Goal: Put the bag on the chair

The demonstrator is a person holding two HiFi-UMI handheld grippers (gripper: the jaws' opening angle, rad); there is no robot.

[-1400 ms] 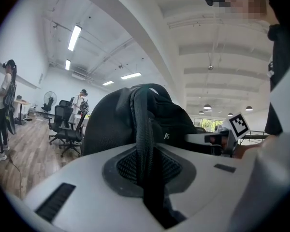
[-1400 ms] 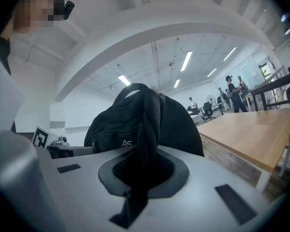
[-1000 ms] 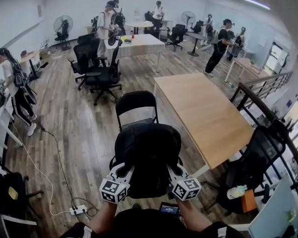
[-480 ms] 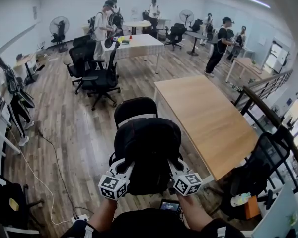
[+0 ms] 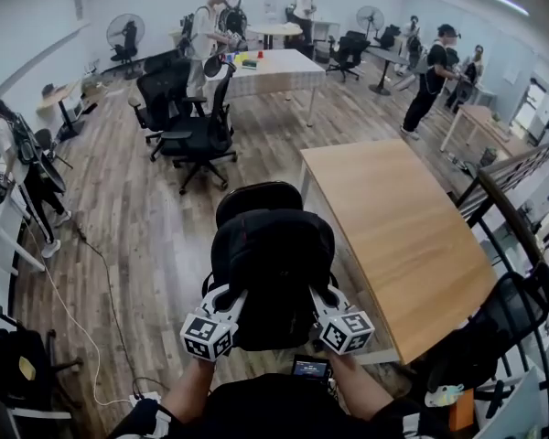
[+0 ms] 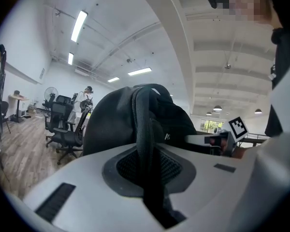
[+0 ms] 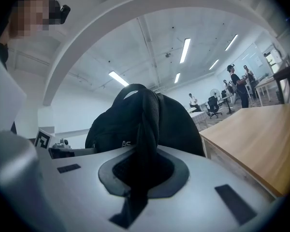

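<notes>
Wooden counter (image 5: 393, 218) right, black chair (image 5: 256, 198) just beside its left edge, bag (image 5: 273, 268) held up in front of the chair back, left gripper (image 6: 147, 170) and right gripper (image 7: 140, 173) each clenched on a bag strap (image 6: 143, 124).

You've walked forward along the long light wooden table (image 5: 393, 227), so the bulky black fabric bag (image 5: 273, 273) has travelled further up that table's left side. The black folding chair (image 5: 259, 197) off the table's left edge had its seat showing a second ago. Now the bag has closed in and covers everything but the rounded backrest top.
</notes>
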